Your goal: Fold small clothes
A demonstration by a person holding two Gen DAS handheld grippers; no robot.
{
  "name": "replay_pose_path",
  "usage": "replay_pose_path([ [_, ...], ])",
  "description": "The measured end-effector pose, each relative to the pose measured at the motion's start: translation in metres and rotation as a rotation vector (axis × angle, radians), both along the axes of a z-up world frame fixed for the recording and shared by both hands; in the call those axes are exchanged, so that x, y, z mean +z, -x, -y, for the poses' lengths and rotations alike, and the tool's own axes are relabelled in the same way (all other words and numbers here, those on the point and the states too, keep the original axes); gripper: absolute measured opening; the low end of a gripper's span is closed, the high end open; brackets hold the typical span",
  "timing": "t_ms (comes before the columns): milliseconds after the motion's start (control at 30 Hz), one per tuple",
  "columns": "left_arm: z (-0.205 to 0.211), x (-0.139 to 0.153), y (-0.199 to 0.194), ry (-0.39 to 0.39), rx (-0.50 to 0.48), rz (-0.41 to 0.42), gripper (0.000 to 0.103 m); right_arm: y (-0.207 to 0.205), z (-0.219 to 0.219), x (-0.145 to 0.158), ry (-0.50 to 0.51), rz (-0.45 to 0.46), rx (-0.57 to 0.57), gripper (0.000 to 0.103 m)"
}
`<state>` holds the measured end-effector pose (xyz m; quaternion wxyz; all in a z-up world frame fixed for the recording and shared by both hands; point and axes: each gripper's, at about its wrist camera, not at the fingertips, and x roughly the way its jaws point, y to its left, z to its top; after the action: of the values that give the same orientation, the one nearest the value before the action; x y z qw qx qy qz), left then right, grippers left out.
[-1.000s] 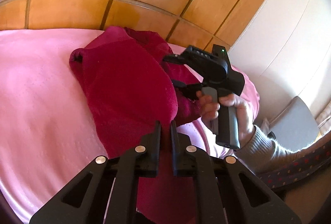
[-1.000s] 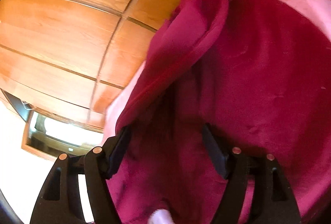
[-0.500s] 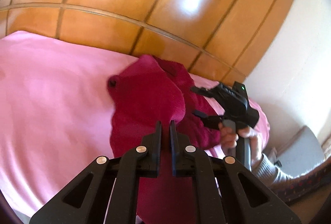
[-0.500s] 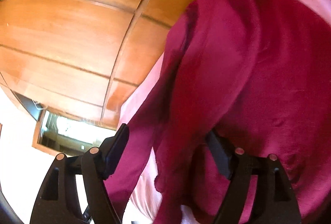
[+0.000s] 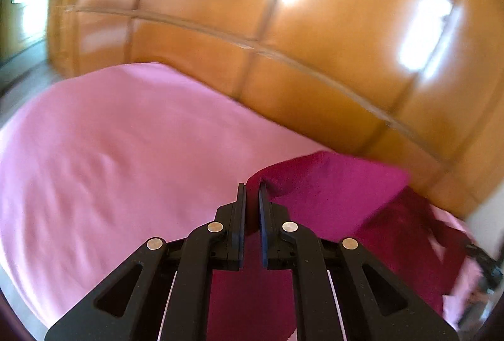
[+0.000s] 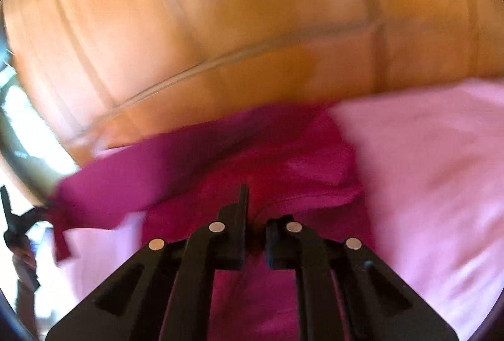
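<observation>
Both grippers are clamped on the same dark red garment (image 5: 346,199). Left gripper (image 5: 250,193): jaws nearly together with a fold of cloth pinched between the tips; the cloth runs from there off to the right and down under the tool. Right gripper (image 6: 255,215): jaws have just snapped closed, red cloth bunched between them. One of its fingers looks shorter or hidden in fabric; too blurred to say which.

Risks, as I read it:
- Right grip is likely a wad and not a clean edge, so the fold could come out lopsided.
- Left pinch is only at the tips. A hard pull between the two hands could slip it out.
- Both views are smeared, so any placement is poorly aimed.

The garment is stretched between the tools, partly lifted, the rest lying on the pink sheet (image 5: 110,152). In the right view a flap (image 6: 104,183) hangs off to the left, unsupported, and may drag. Beyond the bed is the wooden headboard (image 5: 283,41).
</observation>
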<state>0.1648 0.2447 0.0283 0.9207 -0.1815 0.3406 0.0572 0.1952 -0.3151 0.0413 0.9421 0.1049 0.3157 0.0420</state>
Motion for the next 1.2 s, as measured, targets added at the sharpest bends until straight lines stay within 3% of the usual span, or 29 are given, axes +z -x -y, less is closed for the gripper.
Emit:
replay_pose_path([
  [100,-0.025,-0.006,-0.04,-0.035,0.103,-0.06,0.006,-0.023,0.062,0.006,0.155,-0.021,-0.171,0.007],
  [167,-0.037,-0.013,-0.056,-0.013,0.146,-0.095,0.006,-0.045,0.097,0.001,0.213,-0.074,-0.255,0.007],
  [233,-0.037,-0.014,-0.069,-0.062,0.194,-0.113,0.006,-0.07,0.116,-0.011,0.223,-0.123,-0.293,0.014],
  [267,-0.037,-0.014,-0.071,-0.083,0.208,-0.12,0.007,-0.078,0.132,-0.02,0.197,-0.164,-0.3,0.034],
  [300,-0.038,-0.015,-0.07,-0.073,0.205,-0.122,0.013,-0.09,0.139,-0.025,0.188,-0.188,-0.326,0.066],
  [333,-0.037,-0.015,-0.065,-0.036,0.196,-0.113,0.024,-0.096,0.145,-0.031,0.19,-0.19,-0.358,0.078],
  [400,-0.032,-0.017,-0.054,0.001,0.172,-0.1,0.029,-0.095,0.157,-0.037,0.183,-0.186,-0.38,0.082],
  [500,-0.003,-0.029,-0.029,0.051,0.028,-0.113,0.029,-0.071,0.159,-0.046,0.147,-0.19,-0.39,0.084],
  [600,0.05,-0.058,0.012,0.151,-0.202,-0.163,0.029,-0.03,0.138,-0.038,0.093,-0.162,-0.311,0.084],
  [733,0.111,-0.087,0.059,0.335,-0.428,-0.209,0.029,0.028,0.097,-0.061,-0.032,-0.232,-0.09,0.082],
  [867,0.153,-0.102,0.082,0.467,-0.542,-0.221,0.029,0.056,0.054,-0.094,-0.113,-0.334,0.082,0.068],
  [933,0.168,-0.107,0.084,0.525,-0.562,-0.236,0.029,0.063,0.034,-0.109,-0.089,-0.365,0.123,0.063],
  [1033,0.185,-0.112,0.082,0.501,-0.554,-0.248,0.029,0.067,0.023,-0.118,-0.045,-0.362,0.121,0.051],
  [1067,0.189,-0.113,0.082,0.513,-0.554,-0.251,0.029,0.066,0.021,-0.116,-0.045,-0.363,0.138,0.036],
  [1100,0.194,-0.112,0.081,0.517,-0.56,-0.247,0.023,0.068,0.019,-0.112,-0.048,-0.365,0.155,0.018],
  [1133,0.195,-0.107,0.082,0.502,-0.563,-0.237,0.002,0.07,0.018,-0.106,-0.041,-0.362,0.169,0.011],
  [1200,0.196,-0.102,0.08,0.443,-0.549,-0.206,0.001,0.085,0.009,-0.088,0.012,-0.32,0.196,0.01],
])
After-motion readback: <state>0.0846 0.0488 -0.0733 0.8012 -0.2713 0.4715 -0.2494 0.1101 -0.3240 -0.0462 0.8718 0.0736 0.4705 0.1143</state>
